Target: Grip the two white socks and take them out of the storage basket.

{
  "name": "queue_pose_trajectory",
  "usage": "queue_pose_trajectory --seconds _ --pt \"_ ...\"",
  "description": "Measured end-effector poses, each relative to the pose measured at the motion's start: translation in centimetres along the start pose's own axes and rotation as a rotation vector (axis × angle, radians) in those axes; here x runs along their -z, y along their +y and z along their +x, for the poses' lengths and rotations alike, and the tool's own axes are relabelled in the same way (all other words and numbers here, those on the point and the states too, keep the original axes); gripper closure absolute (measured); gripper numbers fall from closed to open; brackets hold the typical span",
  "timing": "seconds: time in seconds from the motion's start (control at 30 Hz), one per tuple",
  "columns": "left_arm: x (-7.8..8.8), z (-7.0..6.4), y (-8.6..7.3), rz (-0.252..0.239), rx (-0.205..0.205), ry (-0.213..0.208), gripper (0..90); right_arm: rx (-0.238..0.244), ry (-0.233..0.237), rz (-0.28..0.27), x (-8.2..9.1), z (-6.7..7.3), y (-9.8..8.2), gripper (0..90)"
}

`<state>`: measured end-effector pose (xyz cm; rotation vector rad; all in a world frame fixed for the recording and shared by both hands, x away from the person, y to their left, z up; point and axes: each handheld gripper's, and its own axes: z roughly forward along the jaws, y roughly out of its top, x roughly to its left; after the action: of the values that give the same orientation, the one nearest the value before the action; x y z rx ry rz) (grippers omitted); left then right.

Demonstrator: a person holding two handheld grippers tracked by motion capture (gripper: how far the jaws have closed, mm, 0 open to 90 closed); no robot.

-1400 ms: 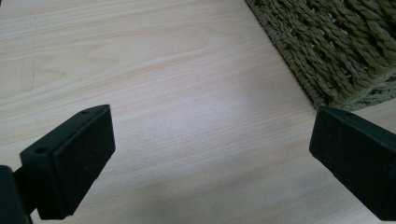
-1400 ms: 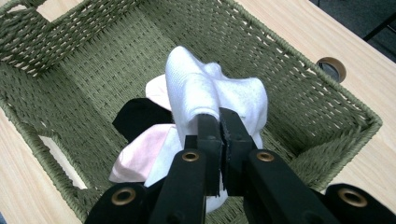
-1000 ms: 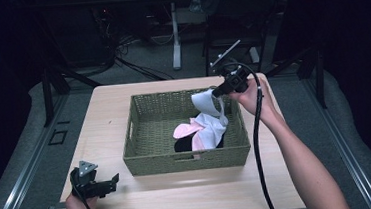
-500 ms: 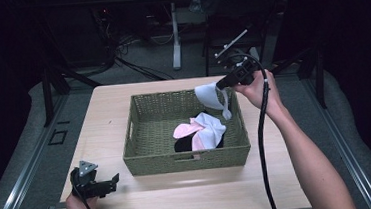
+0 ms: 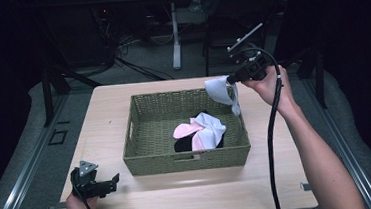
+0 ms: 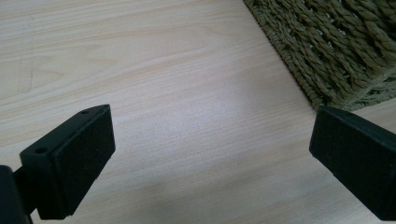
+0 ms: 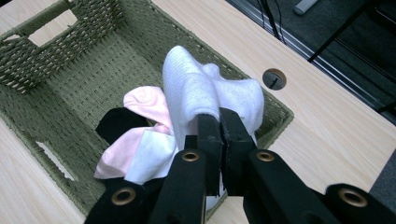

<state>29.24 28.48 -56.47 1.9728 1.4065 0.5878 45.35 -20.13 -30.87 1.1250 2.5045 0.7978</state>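
Table (image 5: 122,97) of pale wood is seen from above, with dark floor, cables and stands behind it. A woven basket (image 5: 146,137) sits at its middle, holding a small heap of socks (image 5: 201,133) in pink, white and black toward its right end. At the near left corner, the left gripper (image 5: 110,182) is rested on the table, held by a hand (image 5: 76,208) coming up from the bottom edge, just left of the basket's front corner. Over the basket's far right corner, the right gripper (image 5: 229,79) is held aloft in the right hand (image 5: 264,83), arm stretched forward, cable hanging down along the forearm. A white sock (image 5: 221,92) is hung from its tip, above the rim and clear of the heap.

In the left gripper view, the two jaws are spread wide with nothing between them, low over bare table (image 6: 163,93). A corner of the basket (image 6: 336,46) is seen at upper right, apart from both jaws.

In the right gripper view, the jaws are clamped together on a fold of the white sock (image 7: 196,93), which is bunched just beyond them. Below it the basket (image 7: 56,88) is seen, with the heap of socks (image 7: 135,140) on its floor. A round hole (image 7: 274,78) is cut in the table beyond the basket's rim.
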Motion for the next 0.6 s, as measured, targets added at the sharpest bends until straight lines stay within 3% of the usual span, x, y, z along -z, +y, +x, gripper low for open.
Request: queue_pose_trajectory --seconds 0.6 --pt "0.0 0.0 0.0 0.0 0.003 0.002 0.3 -0.098 -0.083 0.014 2.6 -4.4 -3.5 88.4"
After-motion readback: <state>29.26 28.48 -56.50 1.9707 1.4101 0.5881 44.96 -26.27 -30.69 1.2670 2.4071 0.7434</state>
